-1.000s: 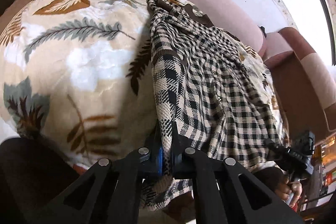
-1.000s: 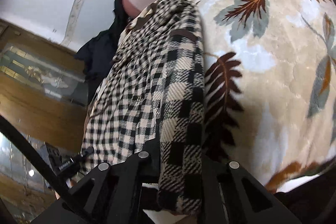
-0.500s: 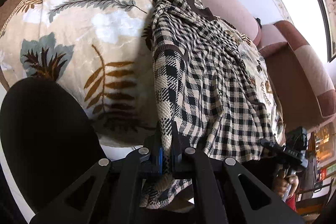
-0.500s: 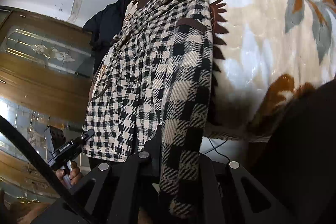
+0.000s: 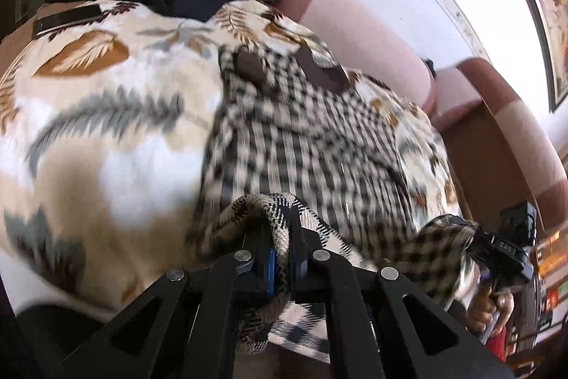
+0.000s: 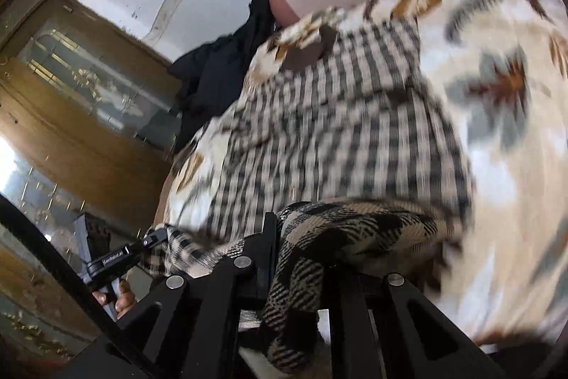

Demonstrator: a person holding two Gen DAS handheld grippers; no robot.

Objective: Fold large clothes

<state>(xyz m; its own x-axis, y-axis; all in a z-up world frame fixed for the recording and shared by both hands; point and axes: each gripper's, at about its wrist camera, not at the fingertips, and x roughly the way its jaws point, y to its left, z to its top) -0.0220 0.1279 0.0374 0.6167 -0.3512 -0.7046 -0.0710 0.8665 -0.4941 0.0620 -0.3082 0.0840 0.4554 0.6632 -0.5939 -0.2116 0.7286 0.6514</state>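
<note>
Here we have the black-and-cream checked woven shirt [image 5: 312, 144] spread on the leaf-print fleece blanket [image 5: 106, 116] over the pink sofa [image 5: 358, 23], its near hem clamped in both the left gripper [image 5: 282, 247] and the right gripper [image 6: 305, 258]. We judge 1 lengthwise fold is only starting, with more folds left. The white lettering on each gripper is too blurred to read.

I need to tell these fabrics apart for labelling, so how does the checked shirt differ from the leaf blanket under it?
The checked shirt has a small black-and-cream check with brown patches near its top; the leaf blanket is cream with large brown and grey leaves. The shirt is narrower and lies on top; the blanket spreads wide beneath it. The shirt's near edge is pinched up by the left gripper and right gripper; the blanket is not gripped. Both share a cream ground.
</note>
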